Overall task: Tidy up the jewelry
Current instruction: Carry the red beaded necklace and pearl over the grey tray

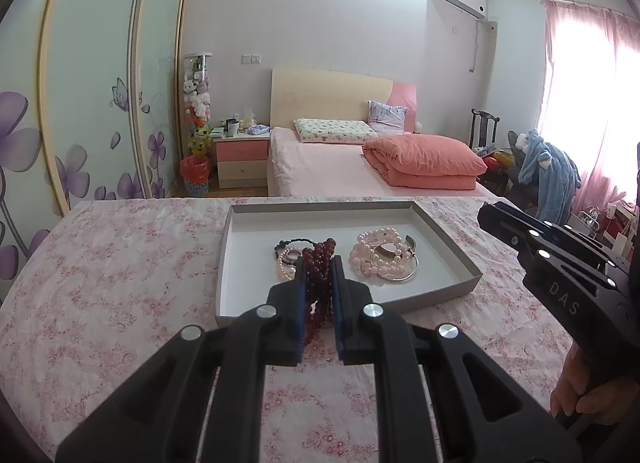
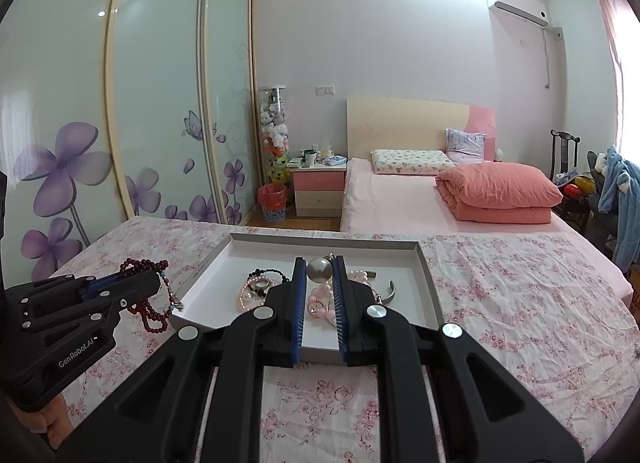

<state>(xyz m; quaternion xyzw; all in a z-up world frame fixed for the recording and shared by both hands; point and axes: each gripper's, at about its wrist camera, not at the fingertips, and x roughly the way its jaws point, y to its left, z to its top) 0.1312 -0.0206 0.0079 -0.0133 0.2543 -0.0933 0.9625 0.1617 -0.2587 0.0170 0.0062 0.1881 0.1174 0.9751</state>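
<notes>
A dark red bead necklace is pinched between my left gripper's blue pads, above the near left of a shallow white tray. In the right wrist view the same necklace hangs in loops from the left gripper beside the tray. My right gripper is shut on a silver ball pendant over the tray's middle. A pile of pink pearl strands with a silver bangle lies in the tray's right half. Black beads and rings lie in the left half.
The tray rests on a pink floral tablecloth. In the left wrist view the right gripper reaches in from the right, with a hand on its handle. Beyond the table stand a bed, a nightstand and a wardrobe.
</notes>
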